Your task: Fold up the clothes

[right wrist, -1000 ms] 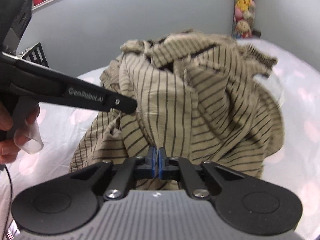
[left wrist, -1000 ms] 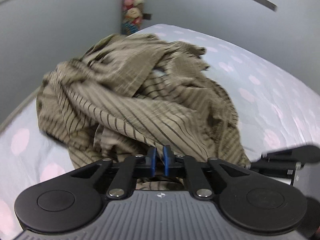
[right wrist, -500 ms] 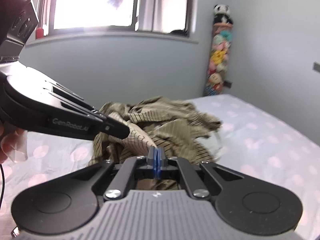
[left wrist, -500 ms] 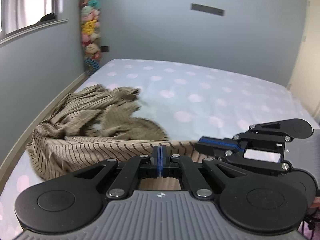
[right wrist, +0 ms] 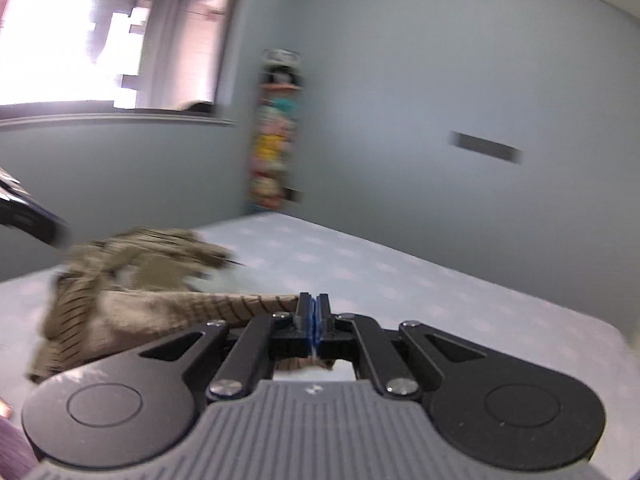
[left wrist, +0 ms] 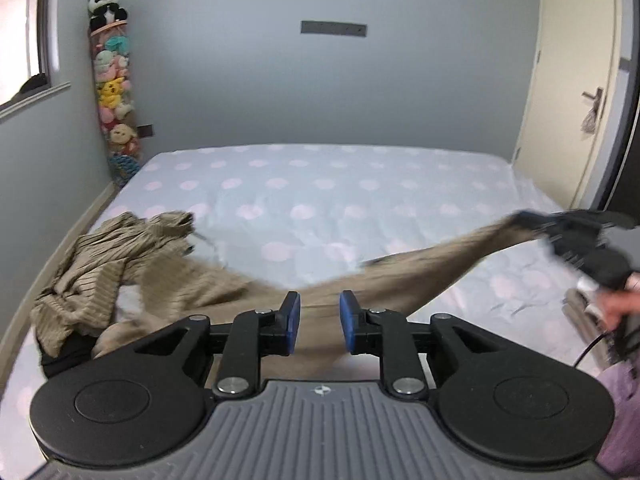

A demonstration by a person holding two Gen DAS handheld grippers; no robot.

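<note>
Right claw (right wrist: 313, 322) pinches limp, striped khaki garment (left wrist: 168, 276) on dotted bedsheet (left wrist: 320, 192).

Olive-tan garment (left wrist: 120, 256) with thin dark stripes; pale blue bedsheet (left wrist: 340, 184) dotted pink; grey-blue wall (left wrist: 320, 92); cream door (left wrist: 568, 80); blue gripper pads (left wrist: 294, 320).

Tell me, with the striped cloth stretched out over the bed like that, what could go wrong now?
1. The left gripper is opening, its pads apart; the striped garment behind it may drop unevenly.
2. Only the right gripper is shut on the cloth, by one edge; a hard pull might slip it free.
3. The rest lies bunched near the bed's edge and could drag off.
</note>
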